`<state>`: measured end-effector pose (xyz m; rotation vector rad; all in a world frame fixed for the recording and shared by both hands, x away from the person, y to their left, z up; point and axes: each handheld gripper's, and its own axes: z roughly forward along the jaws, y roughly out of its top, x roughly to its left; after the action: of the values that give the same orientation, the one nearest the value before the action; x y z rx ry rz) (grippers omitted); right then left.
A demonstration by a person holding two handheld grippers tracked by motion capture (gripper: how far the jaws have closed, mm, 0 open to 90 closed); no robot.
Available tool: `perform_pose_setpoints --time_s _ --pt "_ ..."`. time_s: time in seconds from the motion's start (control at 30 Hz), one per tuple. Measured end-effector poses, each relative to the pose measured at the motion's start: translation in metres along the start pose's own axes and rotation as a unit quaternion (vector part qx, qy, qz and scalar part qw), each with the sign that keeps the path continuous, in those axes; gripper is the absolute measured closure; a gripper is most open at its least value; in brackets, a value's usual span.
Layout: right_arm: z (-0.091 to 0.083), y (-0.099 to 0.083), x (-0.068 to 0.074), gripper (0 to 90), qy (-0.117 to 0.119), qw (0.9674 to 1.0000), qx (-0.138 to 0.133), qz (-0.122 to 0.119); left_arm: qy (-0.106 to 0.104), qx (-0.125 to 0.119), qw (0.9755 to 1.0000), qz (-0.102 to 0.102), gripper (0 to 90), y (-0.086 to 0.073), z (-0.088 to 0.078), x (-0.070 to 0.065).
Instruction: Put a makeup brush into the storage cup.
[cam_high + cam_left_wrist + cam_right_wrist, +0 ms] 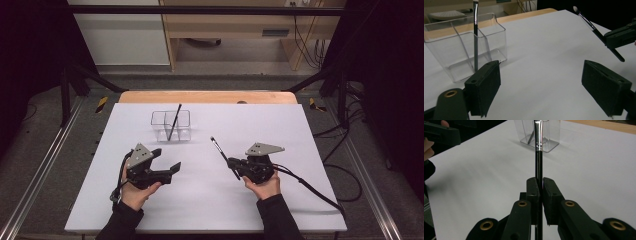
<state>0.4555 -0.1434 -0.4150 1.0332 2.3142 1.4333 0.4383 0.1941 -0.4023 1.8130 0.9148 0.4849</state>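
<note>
Both grippers sit nearer than the clear organizer (171, 125): left gripper (167, 169) wide open, empty; right gripper (237, 167) clamps a makeup brush (221, 152).

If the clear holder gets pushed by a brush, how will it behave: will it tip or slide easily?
The holder looks thin, clear plastic, so probably light; it may slide on the smooth white table. One brush already leans inside it and pokes above the rim, so a knock there might tip it. The right claw grips a second brush.
</note>
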Motion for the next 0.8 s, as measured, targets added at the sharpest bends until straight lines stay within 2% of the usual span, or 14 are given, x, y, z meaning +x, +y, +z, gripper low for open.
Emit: perform_pose_setpoints --time_s 0.23,0.8 --pt "-0.003 0.001 0.001 84.4 0.004 0.9999 -0.013 0.0 -0.013 -0.01 0.9999 0.001 14.7 0.011 0.006 -0.008" --pt "-0.005 0.001 0.003 84.4 0.009 0.9996 -0.026 -0.002 -0.032 -0.032 0.9989 -0.015 14.8 0.026 0.021 -0.016"
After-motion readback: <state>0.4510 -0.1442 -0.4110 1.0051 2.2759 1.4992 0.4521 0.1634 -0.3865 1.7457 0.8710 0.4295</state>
